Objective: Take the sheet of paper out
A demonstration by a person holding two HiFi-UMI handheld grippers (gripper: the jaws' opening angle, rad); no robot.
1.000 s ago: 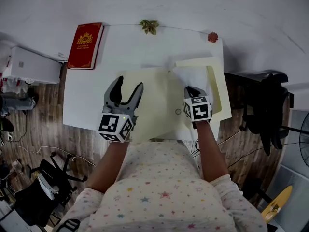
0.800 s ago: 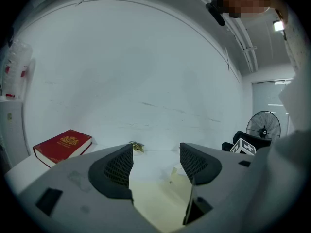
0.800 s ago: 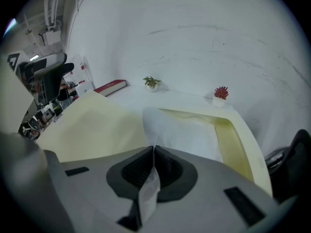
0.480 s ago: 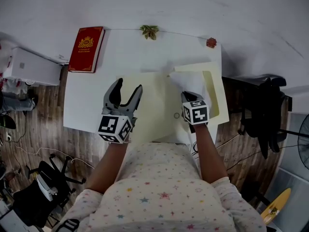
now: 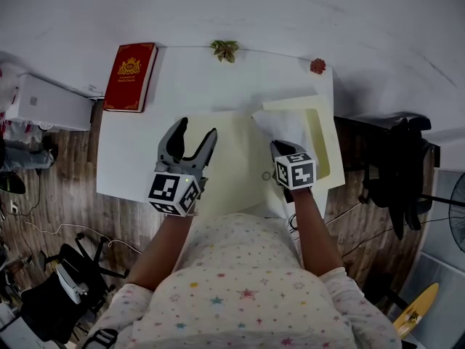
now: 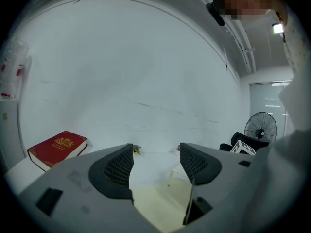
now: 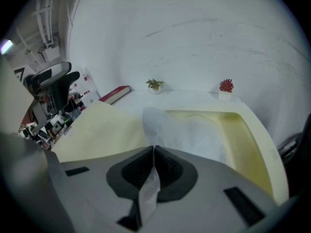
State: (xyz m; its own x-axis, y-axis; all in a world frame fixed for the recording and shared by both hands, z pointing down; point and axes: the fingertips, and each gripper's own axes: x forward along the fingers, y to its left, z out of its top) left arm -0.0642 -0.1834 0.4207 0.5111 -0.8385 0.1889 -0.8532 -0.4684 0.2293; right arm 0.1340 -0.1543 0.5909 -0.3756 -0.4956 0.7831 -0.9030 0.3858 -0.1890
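The right gripper (image 7: 153, 149) is seen closed on the near edge of the sheet of paper (image 7: 192, 132), a strip of which is pinched between the jaws and pokes out behind them. Ahead of that gripper the sheet is spread, white and lightly rumpled, over the opened part of the pale yellow envelope (image 7: 99, 130), a fold of which is seen ahead and to the gripper's right; how much of the sheet is lodged inside cannot be made out for certain. The left gripper (image 6: 155, 161) is held with its jaws well apart and nothing between them, and the envelope's flat half lies below and just ahead of it on the white table (image 5: 131, 158). The sheet is judged very light, thin and limp: it will be creased easily and could be torn if dragged against a snag. An edge grip, as taken here, is judged the right one, and the envelope, being light too, may need to be pinned by the left gripper so that it is not drawn along.
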